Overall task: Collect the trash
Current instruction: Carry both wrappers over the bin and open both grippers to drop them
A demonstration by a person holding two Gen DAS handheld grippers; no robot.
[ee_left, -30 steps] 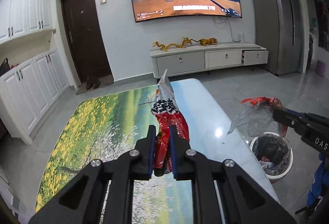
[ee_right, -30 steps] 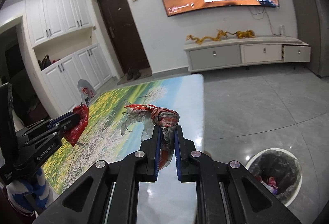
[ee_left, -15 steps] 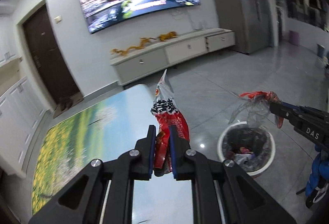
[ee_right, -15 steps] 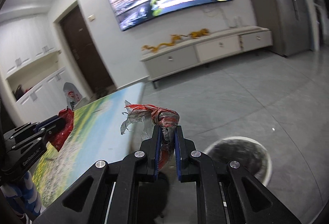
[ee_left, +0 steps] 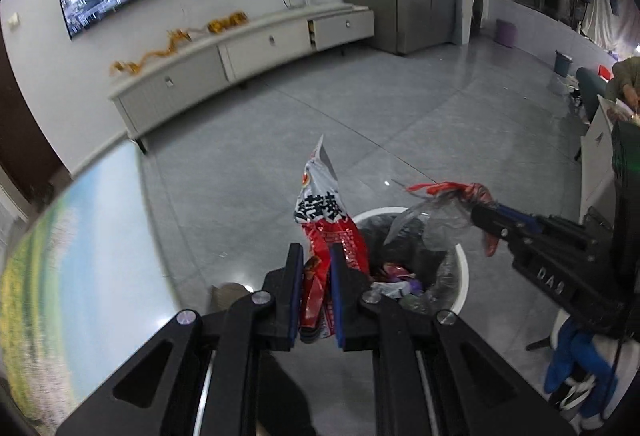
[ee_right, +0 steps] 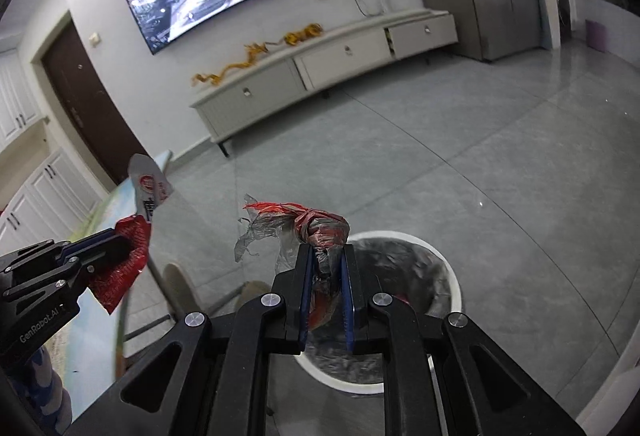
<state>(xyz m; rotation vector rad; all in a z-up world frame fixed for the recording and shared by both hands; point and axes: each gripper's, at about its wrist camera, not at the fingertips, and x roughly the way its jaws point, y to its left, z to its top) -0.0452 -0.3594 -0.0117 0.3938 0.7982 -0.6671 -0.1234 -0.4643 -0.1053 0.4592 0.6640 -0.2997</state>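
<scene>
My left gripper is shut on a red and white snack packet that stands up between its blue pads. It hangs at the near left rim of a white trash bin lined with a black bag and holding several scraps. My right gripper is shut on a crumpled clear plastic bag with a red knot, held above the same trash bin. In the left wrist view the right gripper reaches in from the right with its bag over the bin. The left gripper with its packet shows at the left of the right wrist view.
The table with a landscape-print top lies to the left, its rounded edge near the bin. A chair back stands below the table edge. Grey tiled floor stretches to a white TV cabinet. A person sits at the far right.
Both grippers have swung right, away from the table, and lowered toward the trash bin, each still holding its piece of trash. The bin now sits directly below the fingertips.
</scene>
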